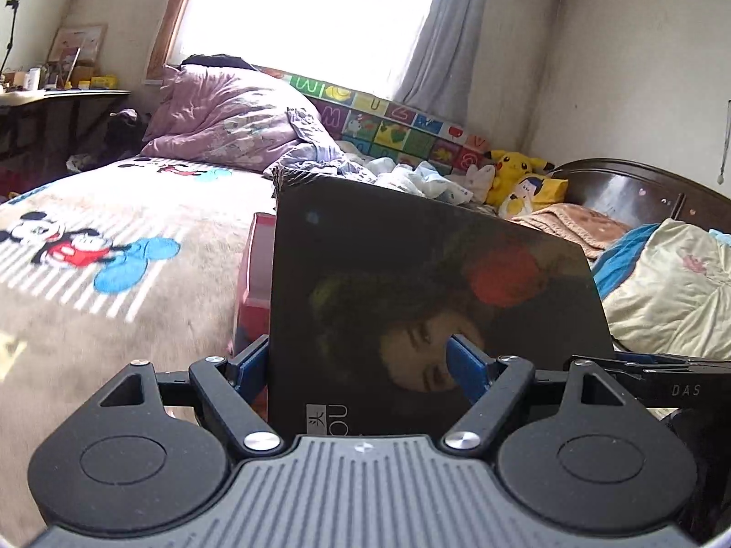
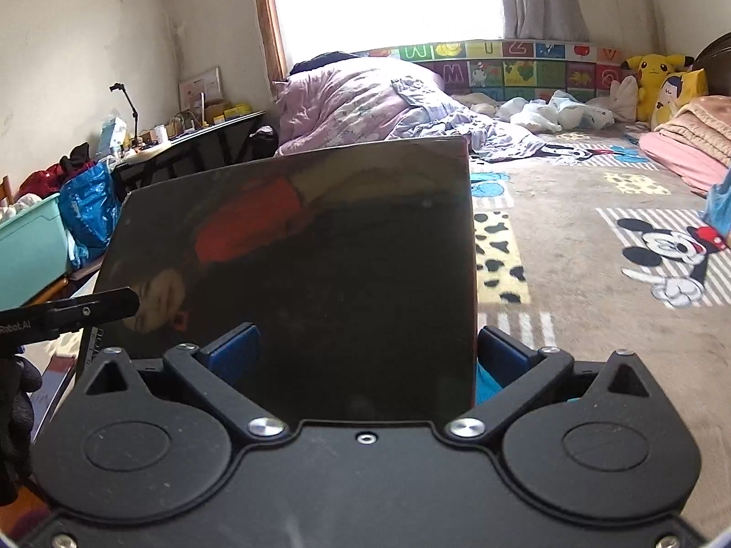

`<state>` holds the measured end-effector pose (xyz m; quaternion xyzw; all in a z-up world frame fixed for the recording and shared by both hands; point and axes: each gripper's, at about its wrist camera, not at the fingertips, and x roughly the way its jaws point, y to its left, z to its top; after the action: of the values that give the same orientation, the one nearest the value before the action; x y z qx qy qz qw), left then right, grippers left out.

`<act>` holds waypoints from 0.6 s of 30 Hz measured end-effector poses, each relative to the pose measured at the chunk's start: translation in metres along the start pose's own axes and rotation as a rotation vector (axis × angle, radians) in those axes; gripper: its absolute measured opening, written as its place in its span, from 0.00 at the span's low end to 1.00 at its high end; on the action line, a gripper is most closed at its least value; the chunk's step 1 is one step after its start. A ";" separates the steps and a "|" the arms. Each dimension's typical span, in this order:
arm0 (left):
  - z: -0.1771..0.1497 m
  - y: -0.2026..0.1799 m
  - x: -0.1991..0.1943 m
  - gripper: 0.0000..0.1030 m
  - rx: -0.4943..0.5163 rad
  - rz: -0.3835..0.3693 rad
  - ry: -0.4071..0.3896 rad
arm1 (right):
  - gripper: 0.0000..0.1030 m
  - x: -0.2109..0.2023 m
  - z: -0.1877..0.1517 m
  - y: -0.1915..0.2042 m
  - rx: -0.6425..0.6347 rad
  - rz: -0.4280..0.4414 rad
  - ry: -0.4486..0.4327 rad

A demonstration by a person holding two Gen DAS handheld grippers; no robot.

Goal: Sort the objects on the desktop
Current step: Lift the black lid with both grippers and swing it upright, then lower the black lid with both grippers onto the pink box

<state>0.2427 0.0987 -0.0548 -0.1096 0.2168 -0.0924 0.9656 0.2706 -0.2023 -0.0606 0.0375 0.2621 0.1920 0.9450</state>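
A dark book (image 1: 434, 274) with a face and a red shape on its cover stands upright between my left gripper's (image 1: 361, 360) blue fingers (image 1: 466, 370), which are shut on it. The same book (image 2: 310, 265) fills the right wrist view, where my right gripper (image 2: 361, 351) is shut on it too, blue fingers (image 2: 233, 351) on either side. Both grippers hold the book above a bed. The left gripper's black body (image 2: 68, 310) shows at the left edge of the right wrist view. A red box (image 1: 253, 292) sits behind the book.
The bed has a Mickey Mouse blanket (image 1: 91, 251), a purple duvet heap (image 1: 228, 118), Pikachu plush toys (image 1: 516, 173) and folded blankets (image 2: 685, 137). A cluttered desk (image 2: 192, 132), a blue bag (image 2: 89, 210) and a teal bin (image 2: 27, 251) stand at the left.
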 end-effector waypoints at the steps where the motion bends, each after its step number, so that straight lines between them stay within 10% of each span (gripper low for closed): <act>1: 0.007 0.002 0.007 0.78 0.007 -0.002 0.006 | 1.00 0.006 0.005 -0.001 0.006 -0.001 0.001; 18: 0.069 0.025 0.104 0.78 0.059 0.027 0.111 | 1.00 0.090 0.068 -0.010 -0.016 -0.042 0.024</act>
<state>0.3685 0.1114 -0.0418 -0.0730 0.2685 -0.0917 0.9561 0.3800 -0.1748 -0.0473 0.0223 0.2726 0.1747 0.9459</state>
